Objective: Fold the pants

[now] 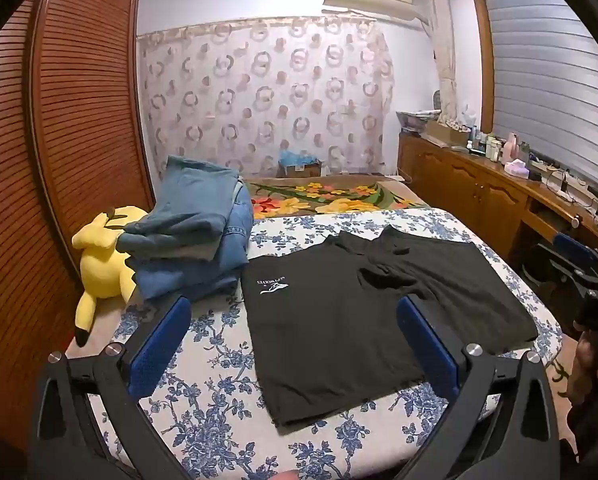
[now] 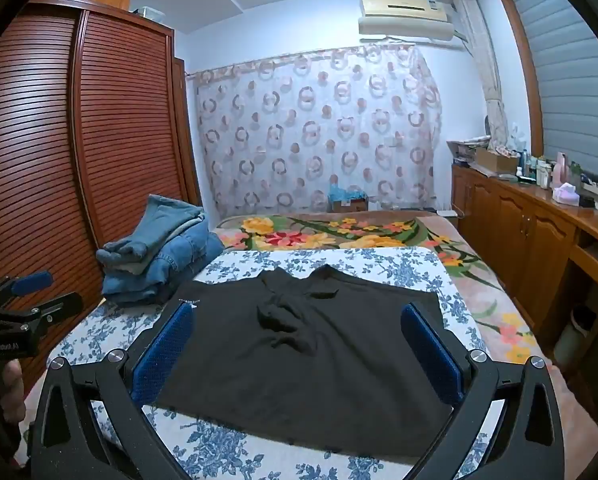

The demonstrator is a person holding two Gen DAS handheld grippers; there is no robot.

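Pants (image 1: 363,312), center frame on the bed (image 1: 219,360), look soft and limp; we judge the near hem corners best. Left tongs (image 1: 295,344) and right tongs (image 2: 297,350) gape wide, empty.

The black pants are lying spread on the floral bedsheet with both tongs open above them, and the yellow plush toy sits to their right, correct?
Not quite: the yellow plush toy lies to the left of the black pants, beyond the stacked jeans, as the left wrist view shows. The rest holds: the pants are spread on the floral bedsheet, with the left tongs and right tongs open.
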